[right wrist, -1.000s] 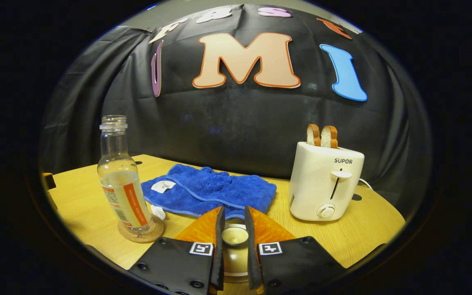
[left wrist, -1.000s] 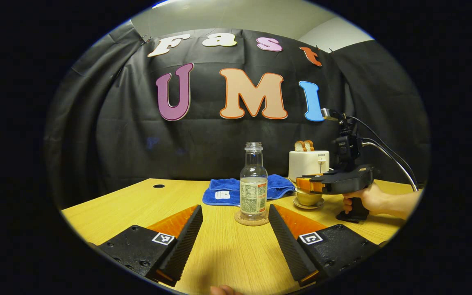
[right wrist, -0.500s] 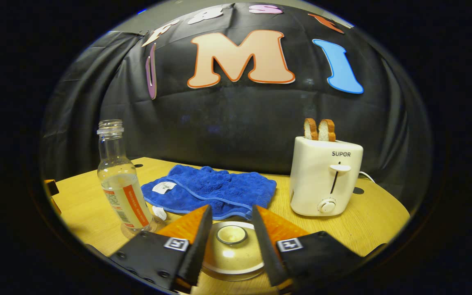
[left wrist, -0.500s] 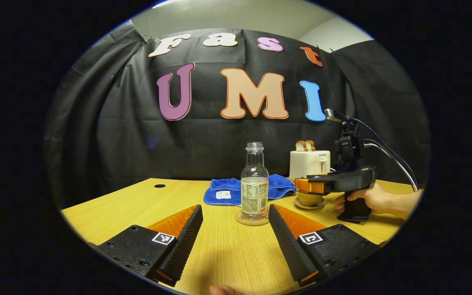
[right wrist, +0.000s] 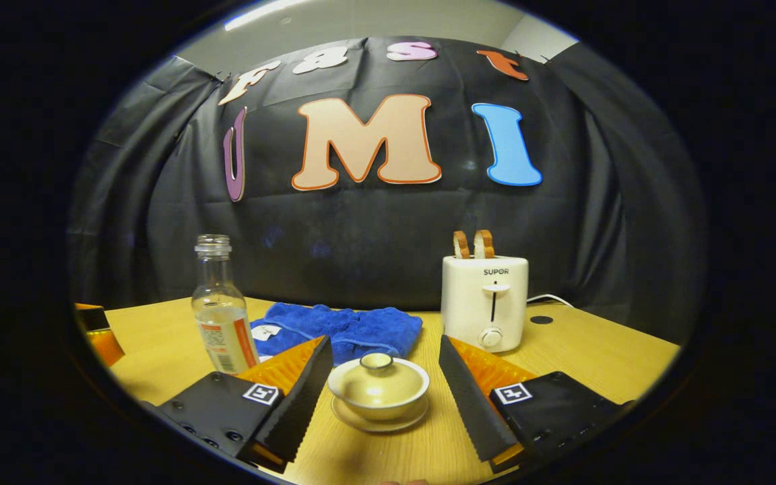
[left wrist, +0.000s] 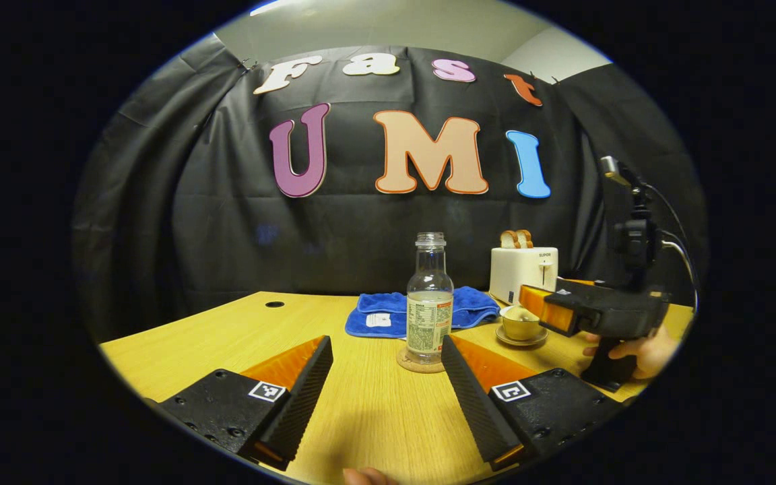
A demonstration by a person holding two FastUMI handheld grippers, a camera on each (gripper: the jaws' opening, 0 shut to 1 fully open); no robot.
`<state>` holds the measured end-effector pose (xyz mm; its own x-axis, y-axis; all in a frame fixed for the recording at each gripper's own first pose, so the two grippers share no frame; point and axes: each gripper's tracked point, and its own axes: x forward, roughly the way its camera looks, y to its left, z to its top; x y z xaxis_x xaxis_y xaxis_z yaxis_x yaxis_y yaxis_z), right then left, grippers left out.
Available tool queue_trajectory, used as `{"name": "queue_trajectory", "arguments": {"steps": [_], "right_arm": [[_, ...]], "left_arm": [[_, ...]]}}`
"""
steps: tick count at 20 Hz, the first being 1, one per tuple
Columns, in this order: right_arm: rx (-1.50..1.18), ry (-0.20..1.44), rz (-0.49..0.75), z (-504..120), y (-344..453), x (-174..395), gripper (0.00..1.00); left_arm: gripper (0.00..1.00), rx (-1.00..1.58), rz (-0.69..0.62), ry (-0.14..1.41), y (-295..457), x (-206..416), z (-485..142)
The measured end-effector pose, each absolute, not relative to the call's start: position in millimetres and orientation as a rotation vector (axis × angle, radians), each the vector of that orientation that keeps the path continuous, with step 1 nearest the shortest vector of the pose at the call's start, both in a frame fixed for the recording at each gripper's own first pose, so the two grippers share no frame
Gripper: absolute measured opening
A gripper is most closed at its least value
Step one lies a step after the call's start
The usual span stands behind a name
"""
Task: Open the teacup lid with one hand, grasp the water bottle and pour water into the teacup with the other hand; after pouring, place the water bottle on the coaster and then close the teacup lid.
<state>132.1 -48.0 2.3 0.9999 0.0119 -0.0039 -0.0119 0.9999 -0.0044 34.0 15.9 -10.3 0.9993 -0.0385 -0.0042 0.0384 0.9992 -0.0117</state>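
in the right gripper view the right gripper (right wrist: 382, 391) has its two fingers spread wide, and they touch nothing. the teacup (right wrist: 379, 396) sits on its saucer (right wrist: 378, 422) between the two fingers, a little in front of them, with free space on each side. the lid (right wrist: 378, 379) lies closed on the cup, and its round knob points up. the water bottle (right wrist: 223, 311) stands upright to the left, without a cap and with some water in the lower part. behind the cup a blue towel (right wrist: 354, 329) lies on the wooden table (right wrist: 590, 350), and a white toaster (right wrist: 484, 302) with two slices of bread stands at the right of the towel.

in the left gripper view the left gripper (left wrist: 386, 397) is also wide open and holds nothing. the water bottle (left wrist: 430, 304) stands on the round coaster (left wrist: 419, 361), ahead of the fingers and apart from them. to the right of the bottle the teacup (left wrist: 520, 323) is on the table, and the right gripper (left wrist: 566, 311) is just beside it, held by a hand (left wrist: 637, 347). from this side one cannot tell how far its fingers are spread. the toaster (left wrist: 523, 273) and the blue towel (left wrist: 388, 316) are farther back, near the black wall.
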Motion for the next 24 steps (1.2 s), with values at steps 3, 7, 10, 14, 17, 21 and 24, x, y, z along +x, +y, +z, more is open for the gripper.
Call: {"name": "queue_trajectory", "arguments": {"steps": [3,7,10,14,17,21,24], "right_arm": [[-0.001,-0.002,0.007,5.1,-41.8,86.1,0.98],[-0.002,-0.004,-0.004,6.8,-38.7,32.8,0.98],[-0.003,-0.001,-0.008,7.4,-35.8,8.1,0.99],[-0.004,-0.007,-0.033,9.8,-41.0,-18.8,0.98],[-0.004,-0.005,-0.018,8.6,-35.0,-29.3,0.98],[-0.004,-0.003,-0.012,7.5,-34.0,-30.3,0.98],[-0.004,-0.003,-0.013,7.1,-33.3,-30.2,0.99]], "left_arm": [[0.95,-0.012,-0.039,0.005,7.4,26.8,-9.8],[0.95,-0.009,-0.046,0.002,-11.6,10.5,-9.3],[0.94,-0.008,-0.019,0.001,-12.7,1.2,-8.0],[0.95,-0.009,0.014,0.006,-12.2,-9.3,-8.5],[0.95,-0.01,0.011,0.001,-18.0,-21.2,-7.7],[0.95,-0.008,0.0,0.002,-27.9,-27.4,-9.7],[0.95,-0.011,0.001,0.003,-26.9,-27.1,-8.7]]}}
